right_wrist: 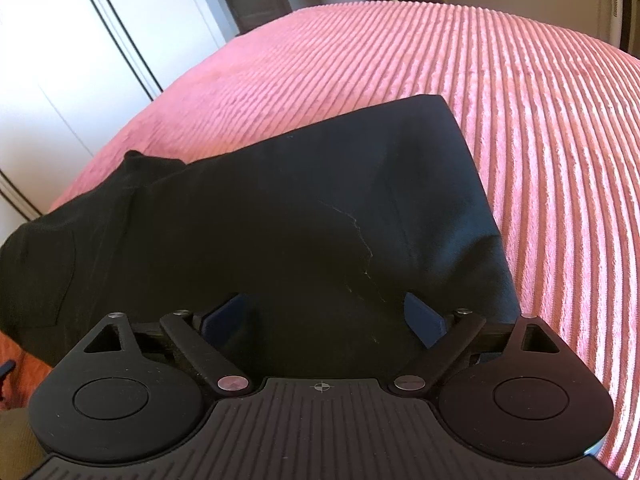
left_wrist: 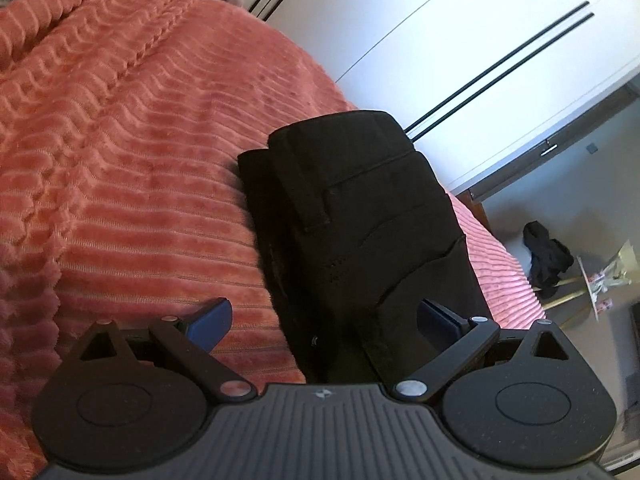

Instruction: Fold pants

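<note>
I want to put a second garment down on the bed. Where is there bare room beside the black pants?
In the left wrist view, the pink bedspread is bare from the black pants to the pillow end. In the right wrist view it is bare beyond and right of the pants. Crowded: the strip between the pants and the white wardrobe, and under both open grippers.

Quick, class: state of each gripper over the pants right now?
Left gripper: open, jaws wide, holding nothing; black pants lie ahead.
Right gripper: open, jaws wide above the pants, gripping nothing.
</note>
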